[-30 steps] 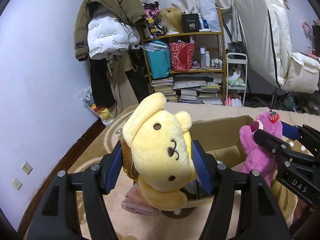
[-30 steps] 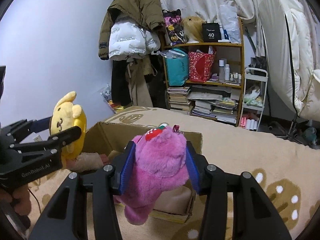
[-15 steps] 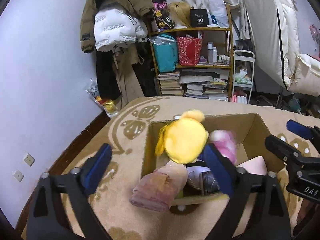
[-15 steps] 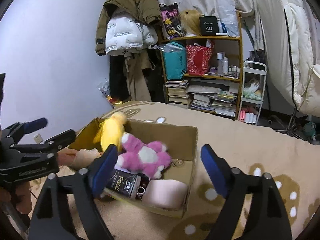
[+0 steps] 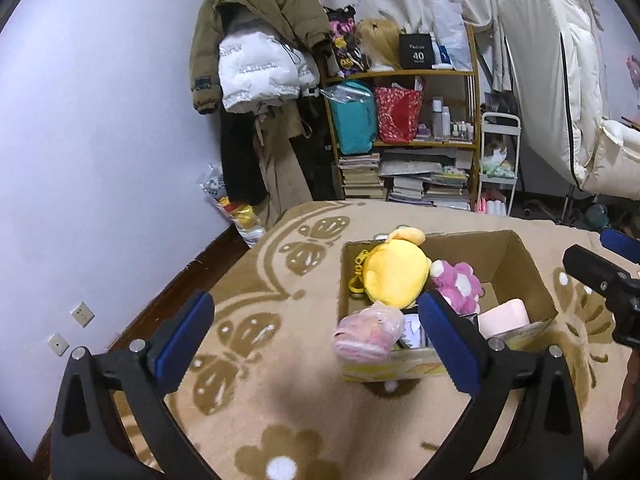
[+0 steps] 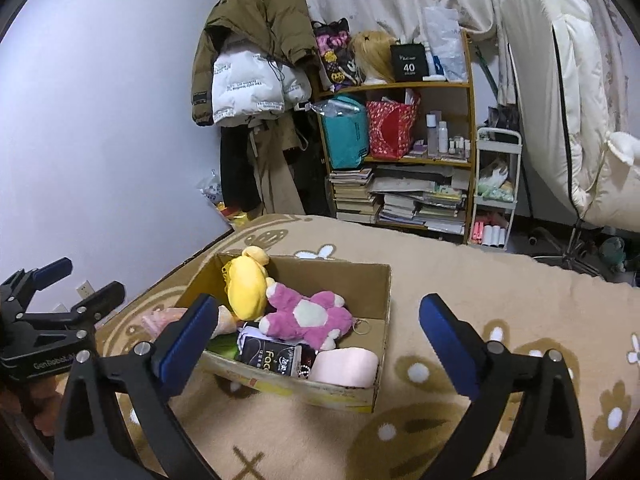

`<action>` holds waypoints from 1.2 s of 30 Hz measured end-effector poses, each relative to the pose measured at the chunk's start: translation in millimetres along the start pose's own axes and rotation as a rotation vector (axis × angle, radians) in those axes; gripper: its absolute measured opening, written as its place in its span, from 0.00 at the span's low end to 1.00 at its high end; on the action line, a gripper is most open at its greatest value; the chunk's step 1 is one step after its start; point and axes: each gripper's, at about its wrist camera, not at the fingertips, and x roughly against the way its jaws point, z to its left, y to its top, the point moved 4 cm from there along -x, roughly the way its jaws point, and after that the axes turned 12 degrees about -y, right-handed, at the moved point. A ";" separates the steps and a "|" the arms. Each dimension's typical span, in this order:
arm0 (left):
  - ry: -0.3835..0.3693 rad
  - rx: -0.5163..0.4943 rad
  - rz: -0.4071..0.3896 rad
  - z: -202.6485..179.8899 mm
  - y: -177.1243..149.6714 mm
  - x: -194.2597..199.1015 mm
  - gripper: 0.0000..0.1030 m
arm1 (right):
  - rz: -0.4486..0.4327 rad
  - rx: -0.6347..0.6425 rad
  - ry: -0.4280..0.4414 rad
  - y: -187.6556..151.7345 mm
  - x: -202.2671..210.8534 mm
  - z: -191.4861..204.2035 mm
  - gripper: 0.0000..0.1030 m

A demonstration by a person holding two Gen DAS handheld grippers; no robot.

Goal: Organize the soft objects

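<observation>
Inside the cardboard box (image 6: 376, 292) on the blanket (image 6: 500, 280), the yellow plush (image 6: 246, 284) and pink plush (image 6: 304, 314) are lain loose, released for tidying, while the left gripper (image 5: 316, 334) and right gripper (image 6: 316, 338), jaws just opened wide, are held empty

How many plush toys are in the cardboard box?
2: the yellow plush leans in the far left corner, the pink plush lies beside it mid-box. Others may be buried underneath.
</observation>
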 end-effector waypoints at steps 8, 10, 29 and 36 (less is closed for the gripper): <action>0.008 0.032 -0.035 16.1 1.5 54.7 0.98 | -0.028 0.007 -0.016 2.1 44.3 -4.3 1.00; 0.001 0.049 -0.038 19.6 1.8 67.9 0.98 | -0.029 0.009 -0.013 2.7 53.6 -4.2 1.00; 0.001 0.037 -0.175 11.8 -38.0 145.9 0.98 | -0.168 0.012 0.015 -39.8 133.6 -2.4 1.00; 0.001 0.035 -0.189 8.6 -54.4 145.2 0.98 | -0.171 0.010 -0.009 -65.3 129.6 -7.9 1.00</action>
